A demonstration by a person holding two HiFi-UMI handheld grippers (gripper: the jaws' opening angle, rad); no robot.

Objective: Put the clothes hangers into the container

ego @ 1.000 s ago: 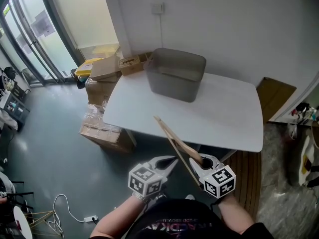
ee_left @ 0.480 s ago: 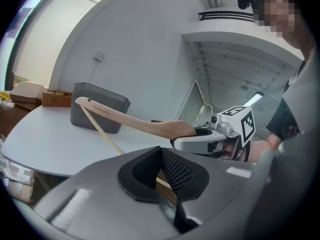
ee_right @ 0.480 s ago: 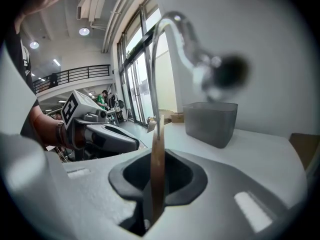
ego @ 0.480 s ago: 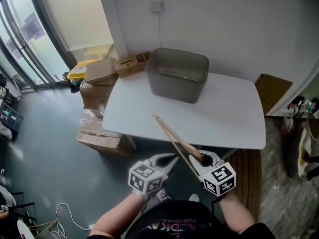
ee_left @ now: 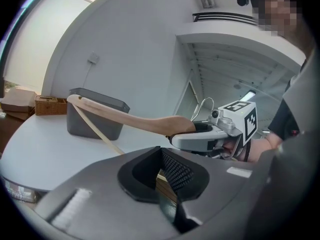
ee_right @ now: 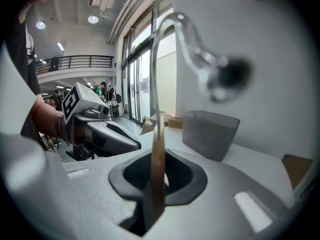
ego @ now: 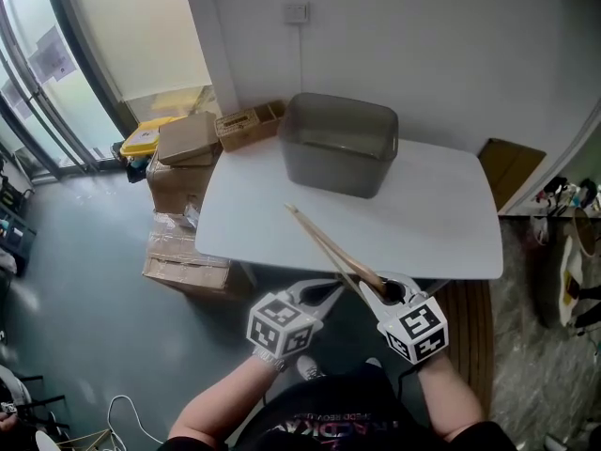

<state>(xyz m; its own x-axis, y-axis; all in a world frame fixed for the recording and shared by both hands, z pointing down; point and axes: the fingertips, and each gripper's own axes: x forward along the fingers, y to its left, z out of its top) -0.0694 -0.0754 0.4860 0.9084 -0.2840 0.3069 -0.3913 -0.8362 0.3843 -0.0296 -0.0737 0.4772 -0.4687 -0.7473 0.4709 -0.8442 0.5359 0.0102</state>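
Gripping the wooden clothes hanger at its thick middle, the right gripper hangs just off the near edge of the white table. In the right gripper view the wood stands on edge, pinched between the two dark pads. The metal hook curves up close to the lens, out of focus. From that grip one arm of the hanger slants up and away over the table's near edge, and its far tip points toward the grey container. The container stands upright and open-topped at the far edge of the table, a little left of the middle, well apart from the hanger. The left gripper sits just beside the right one, also off the near edge. Its jaws look drawn together on nothing, though a thin brown sliver in the slit between the pads is hard to make out. Cardboard boxes are stacked on the floor past the table's left edge.
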